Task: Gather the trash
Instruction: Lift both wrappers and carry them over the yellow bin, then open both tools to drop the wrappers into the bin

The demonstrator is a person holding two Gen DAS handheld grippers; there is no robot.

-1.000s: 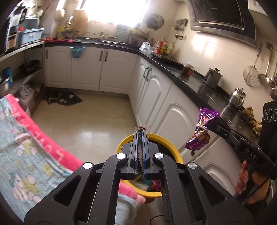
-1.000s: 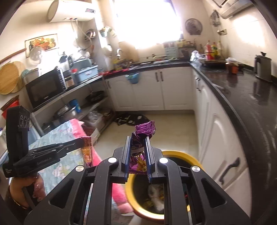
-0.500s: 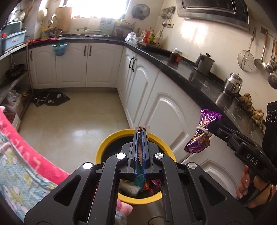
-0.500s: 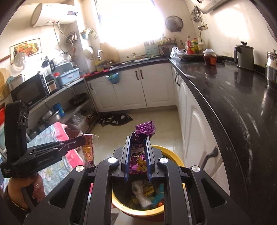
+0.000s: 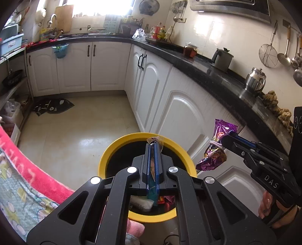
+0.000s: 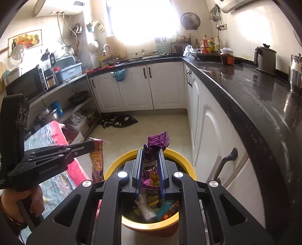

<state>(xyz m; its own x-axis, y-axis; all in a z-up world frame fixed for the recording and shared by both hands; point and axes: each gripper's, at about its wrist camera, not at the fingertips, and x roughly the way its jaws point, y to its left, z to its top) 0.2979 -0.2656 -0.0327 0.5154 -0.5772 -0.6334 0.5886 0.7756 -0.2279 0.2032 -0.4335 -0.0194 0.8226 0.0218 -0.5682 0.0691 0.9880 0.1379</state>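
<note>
Over the yellow bin (image 6: 186,170), the left gripper (image 5: 153,146) clamps a thin wrapper (image 6: 97,158) and the right gripper (image 6: 151,150) a purple one (image 6: 157,140); next both should let go.

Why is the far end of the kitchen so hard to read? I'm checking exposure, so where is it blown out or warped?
Left wrist view: the window is washed out white, and the countertop curves from fisheye distortion. Right wrist view: the window blooms over the wall; glare streaks the countertop; the yellow bin stays sharp.
</note>
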